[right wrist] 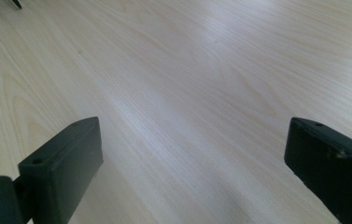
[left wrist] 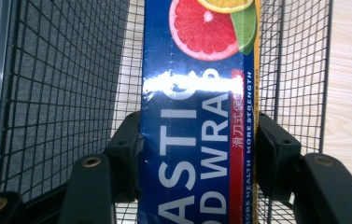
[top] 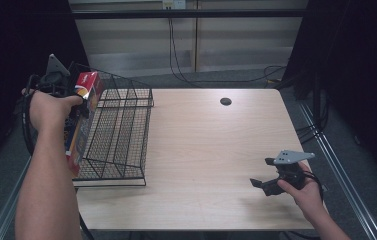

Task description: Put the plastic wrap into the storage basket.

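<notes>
Blue cardboard makes up the one box of plastic food wrap (left wrist: 194, 135) on the scene, a long carton printed with citrus slices: a pink grapefruit half, an orange wedge and a green lime wedge at its far end. White capitals run along its face; what can be read is "ASTIC" above "D WRA", cut off by the frame and by a band of glare. A red strip beside them carries white Chinese characters, and small print along the yellow edge reads "HEALTH MORE STRENGTH". In the high view the box (top: 82, 120) shows a red end and hangs lengthwise at the left edge of the table, over the near left side of the basket.

One left gripper (left wrist: 197, 144) has it: both black jaws press against the long sides of the carton, closed tight on it. The hand holding that gripper (top: 51, 107) is raised beside the basket.

One black wire basket (top: 121, 130) stands on the left part of the table, its mesh behind the box in the left gripper view.

One right gripper (top: 262, 184) rests low at the near right of the pale wood table (top: 216, 150), well apart from the basket. Its jaws stand wide apart with nothing but bare wood between them.

One dark round hole (top: 225, 101) sits near the table's far edge
</notes>
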Motion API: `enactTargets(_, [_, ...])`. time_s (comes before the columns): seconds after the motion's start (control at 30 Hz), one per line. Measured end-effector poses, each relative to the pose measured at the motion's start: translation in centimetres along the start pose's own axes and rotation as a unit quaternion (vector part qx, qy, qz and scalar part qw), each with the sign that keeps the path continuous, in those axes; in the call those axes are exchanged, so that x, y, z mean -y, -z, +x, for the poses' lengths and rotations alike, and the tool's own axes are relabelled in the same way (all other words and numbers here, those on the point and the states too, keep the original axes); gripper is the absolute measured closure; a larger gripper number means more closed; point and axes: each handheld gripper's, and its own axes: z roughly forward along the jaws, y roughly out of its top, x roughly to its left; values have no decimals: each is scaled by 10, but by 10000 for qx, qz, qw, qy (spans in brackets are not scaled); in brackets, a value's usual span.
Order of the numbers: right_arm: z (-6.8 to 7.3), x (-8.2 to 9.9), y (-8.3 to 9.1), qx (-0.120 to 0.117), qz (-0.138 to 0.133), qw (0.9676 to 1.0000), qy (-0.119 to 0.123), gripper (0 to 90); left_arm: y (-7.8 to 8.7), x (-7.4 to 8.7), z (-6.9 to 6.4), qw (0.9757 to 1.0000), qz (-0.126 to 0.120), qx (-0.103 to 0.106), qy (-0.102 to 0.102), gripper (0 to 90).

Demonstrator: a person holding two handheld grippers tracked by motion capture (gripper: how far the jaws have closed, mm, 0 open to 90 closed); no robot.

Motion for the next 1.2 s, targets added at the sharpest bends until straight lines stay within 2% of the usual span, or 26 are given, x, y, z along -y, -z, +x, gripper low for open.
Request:
enactTargets(0.07, [0, 0, 0, -27, -2, 10000, -9, 40, -3, 1, 1, 9999, -35, 6, 112, 439])
enactTargets(0.13, [0, 0, -1, -18, 9, 10000, -10, 40, -5, 1, 4, 10000, -19, -8, 69, 437])
enactTargets(0.2, [0, 0, -1, -46, 31, 10000, -13, 40, -7, 1, 4, 9998, -45, 10, 206, 436])
enactTargets(0.3, [1, 1, -2, -26, 34, 10000, 13, 40, -9, 1, 5, 9997, -34, -29, 222, 435])
enactTargets(0.4, [1, 1, -2, -16, 28, 10000, 19, 40, -11, -1, 5, 9999, 25, -43, 105, 433])
enactTargets(0.47, [1, 1, -2, -14, 28, 10000, 22, 40, -12, -1, 4, 9998, 48, -42, 176, 433])
enactTargets(0.53, [1, 1, -1, 1, 30, 10000, 22, 40, -13, -1, 3, 9999, 71, -63, 139, 432])
enactTargets(0.57, [1, 1, -1, 1, 30, 10000, 18, 40, -14, -1, 2, 9998, 75, -44, 200, 432])
enactTargets(0.67, [0, 1, -1, -34, 35, 10000, 2, 40, -15, -2, 3, 9998, 117, -65, 132, 430])
enactTargets(0.8, [0, 1, -1, -28, 31, 10000, 11, 40, -20, -2, 2, 9998, 126, -33, 165, 428])
enactTargets(1.03, [1, 1, -3, -36, 73, 10000, 1, 40, -26, -4, -2, 9996, 257, -64, 22, 425])
enactTargets(1.2, [1, 2, -4, -64, 99, 9999, 14, 40, -26, -2, -3, 9997, 215, -30, 73, 424])
